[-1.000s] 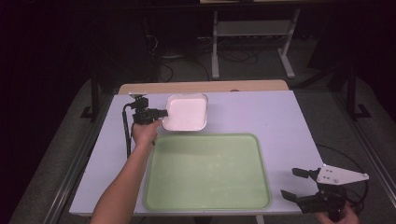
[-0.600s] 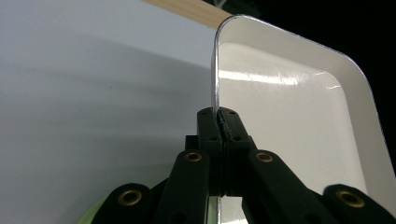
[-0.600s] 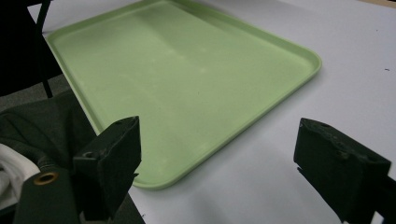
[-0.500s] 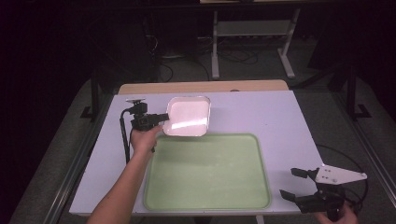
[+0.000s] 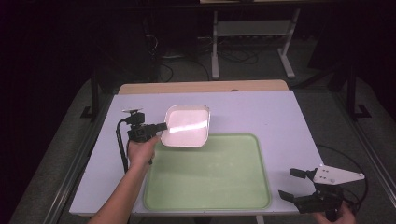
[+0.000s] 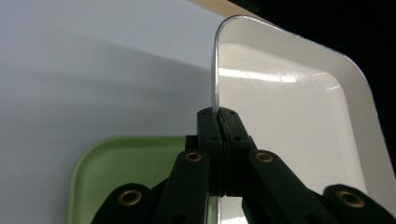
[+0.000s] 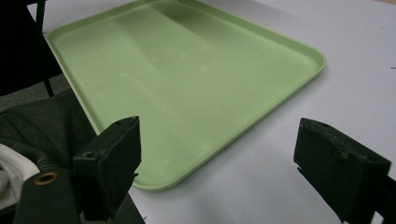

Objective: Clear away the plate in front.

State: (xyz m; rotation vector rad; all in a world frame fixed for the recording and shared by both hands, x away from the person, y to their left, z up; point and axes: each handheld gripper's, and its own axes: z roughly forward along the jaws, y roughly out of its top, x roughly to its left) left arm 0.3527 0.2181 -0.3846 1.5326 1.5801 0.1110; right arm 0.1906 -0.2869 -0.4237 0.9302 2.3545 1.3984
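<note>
Right, left hand-held gripper (image 5: 159, 127) is clamped shut on the left rim of the shallow white rounded-square plastic tray (image 5: 187, 125), jaws pinched tight on the thin edge; the left gripper view shows the rim (image 6: 215, 70) running straight up out of the closed jaws.

Key relation: white tray sits at 3 o'clock from that gripper in the high view, tilted and apparently lifted, its near edge overlapping the far-left corner of the large light-green rectangular plastic tray (image 5: 243, 186). Green tray lies at 5 o'clock from the white one, long axis running 9 to 3 across the grey-white bench (image 5: 280, 116).

Judgement: next move is a short carry toward 5 o'clock, then set-down flat inside the green tray. Only the green tray's raised lip (image 7: 261, 125) has to be cleared; the white tray looks high enough already, can't be sure from here.

Right hand-held gripper (image 5: 296, 184) is at the near right corner of the bench, jaws wide, nothing between them. It's off the green tray's right edge, well apart from the white tray. Left hand is the one on the job.

Room: green tray's floor is bare, bench beyond it at 12 and 3 o'clock is open. Risk: a one-edge pinch lets the tray sag or swing.
</note>
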